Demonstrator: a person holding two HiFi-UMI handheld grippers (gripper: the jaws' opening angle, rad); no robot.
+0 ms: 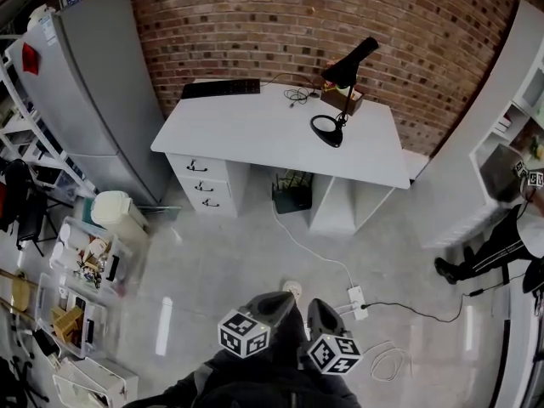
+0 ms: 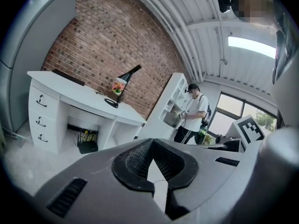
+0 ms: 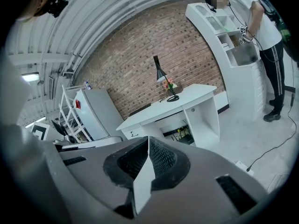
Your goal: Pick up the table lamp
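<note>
A black table lamp (image 1: 340, 92) with a round base and slanted shade stands on the right part of the white desk (image 1: 246, 126) by the brick wall. It shows small in the left gripper view (image 2: 120, 88) and in the right gripper view (image 3: 164, 80). Both grippers hang low over the floor, far in front of the desk. My left gripper (image 1: 274, 306) is shut with nothing between its jaws, tip seen close (image 2: 150, 168). My right gripper (image 1: 318, 311) is likewise shut and empty, its tip (image 3: 145, 160) aimed toward the desk.
A grey fridge (image 1: 93, 83) stands left of the desk, with open crates (image 1: 85, 266) along the left floor. A power strip and cables (image 1: 357, 297) lie on the floor ahead. A person (image 1: 501, 245) stands at a white shelf unit (image 1: 501, 117) on the right.
</note>
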